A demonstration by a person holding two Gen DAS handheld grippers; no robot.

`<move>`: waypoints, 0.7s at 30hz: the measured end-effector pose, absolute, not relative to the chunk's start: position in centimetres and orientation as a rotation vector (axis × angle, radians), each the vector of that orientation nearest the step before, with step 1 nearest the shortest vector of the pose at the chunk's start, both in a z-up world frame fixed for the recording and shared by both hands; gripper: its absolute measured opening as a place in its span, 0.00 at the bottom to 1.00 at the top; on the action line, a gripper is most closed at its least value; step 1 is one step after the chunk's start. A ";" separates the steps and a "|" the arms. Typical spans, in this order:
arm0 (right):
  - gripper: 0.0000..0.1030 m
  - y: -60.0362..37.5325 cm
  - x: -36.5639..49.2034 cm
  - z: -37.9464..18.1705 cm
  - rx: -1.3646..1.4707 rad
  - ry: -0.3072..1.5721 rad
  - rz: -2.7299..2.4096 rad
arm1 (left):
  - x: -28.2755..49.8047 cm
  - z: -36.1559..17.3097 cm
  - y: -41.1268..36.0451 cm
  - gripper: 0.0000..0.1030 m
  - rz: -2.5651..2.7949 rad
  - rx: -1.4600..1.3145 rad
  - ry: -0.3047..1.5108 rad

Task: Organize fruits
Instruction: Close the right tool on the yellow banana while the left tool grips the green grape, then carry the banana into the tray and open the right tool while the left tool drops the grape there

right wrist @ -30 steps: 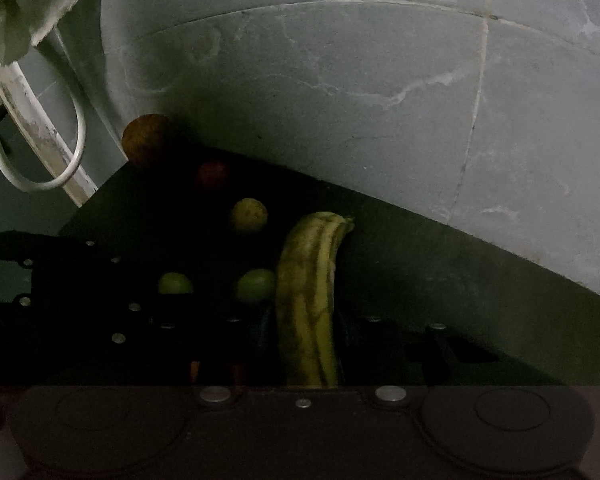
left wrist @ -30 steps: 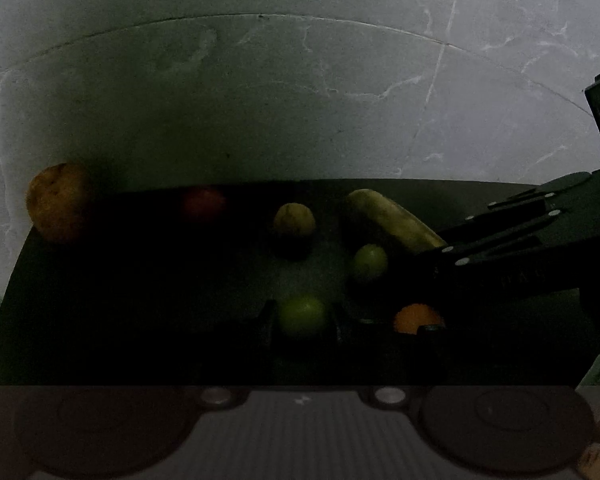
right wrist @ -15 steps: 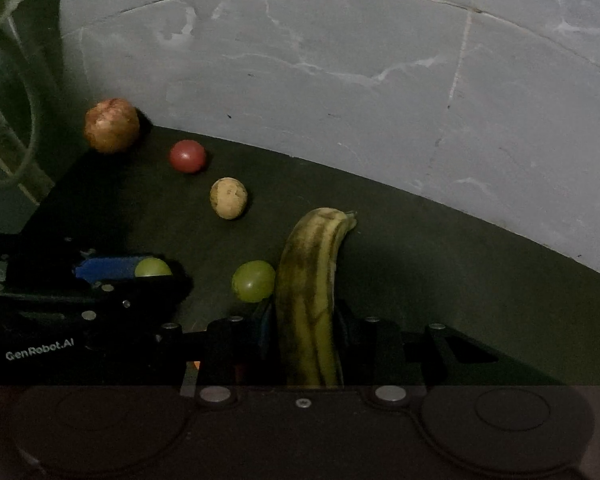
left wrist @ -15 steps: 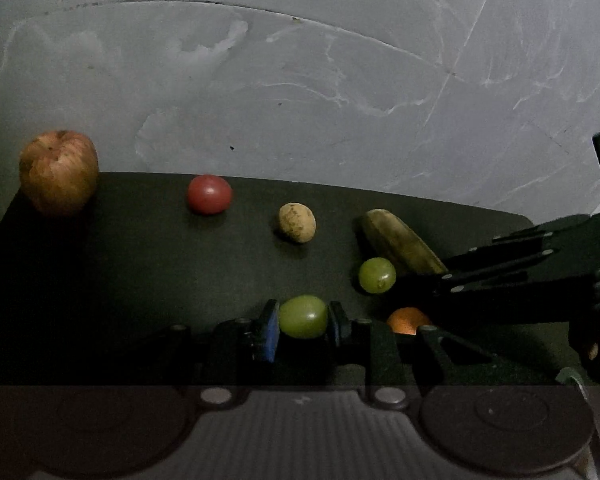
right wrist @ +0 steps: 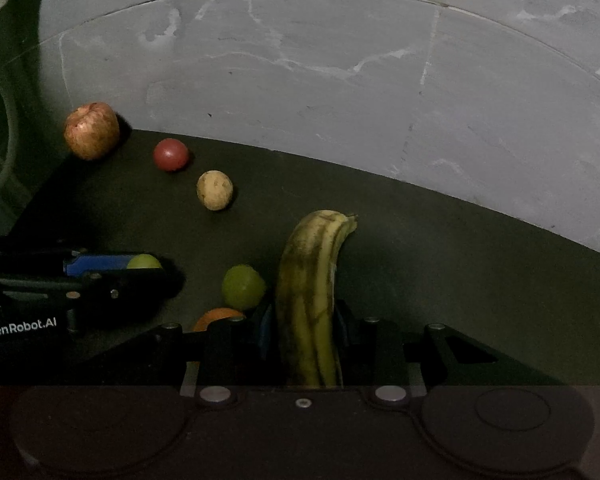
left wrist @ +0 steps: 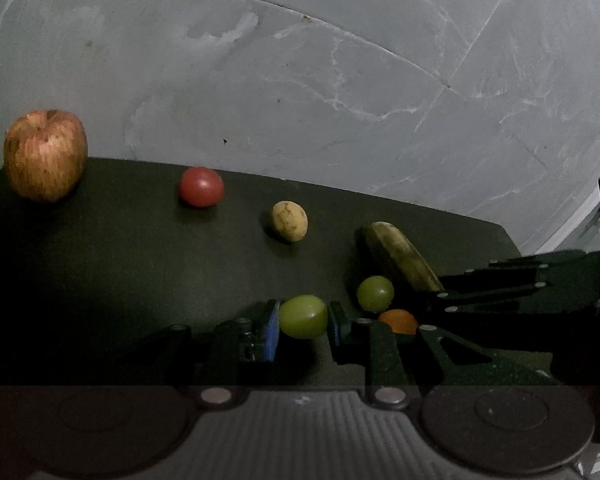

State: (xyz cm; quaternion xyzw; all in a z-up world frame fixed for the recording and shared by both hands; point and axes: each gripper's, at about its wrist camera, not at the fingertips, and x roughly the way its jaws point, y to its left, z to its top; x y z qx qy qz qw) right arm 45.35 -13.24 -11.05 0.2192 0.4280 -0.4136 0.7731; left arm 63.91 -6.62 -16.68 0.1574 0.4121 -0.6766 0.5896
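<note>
Left tongs clenched on green grape, just above dark mat; right tongs clamped on banana. Second grape, orange, walnut, tomato, apple lie on mat

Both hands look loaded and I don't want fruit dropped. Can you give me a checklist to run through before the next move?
1. Left gripper jaws clamped on the held green grape: ok.
2. Right gripper jaws clamped on the spotted yellow banana: ok.
3. Loose green grape clear of the banana: cannot tell, they look very close.
4. Small orange fruit clear of the right gripper: not ok, it sits right beside it.
5. Red apple, red tomato and tan walnut resting apart on the dark mat: ok.
</note>
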 end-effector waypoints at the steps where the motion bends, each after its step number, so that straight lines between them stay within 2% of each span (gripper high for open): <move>1: 0.32 -13.2 45.2 -11.0 0.476 0.923 -0.901 | 63.8 -16.7 -6.5 0.26 -1.575 0.364 0.965; 14: 0.32 -11.8 41.2 -8.5 0.465 0.803 -0.883 | 62.0 -15.0 -4.6 0.26 -1.500 0.346 0.957; 21: 0.32 -9.4 38.3 -5.6 0.425 0.752 -0.821 | 60.2 -12.1 -2.2 0.26 -1.442 0.319 0.908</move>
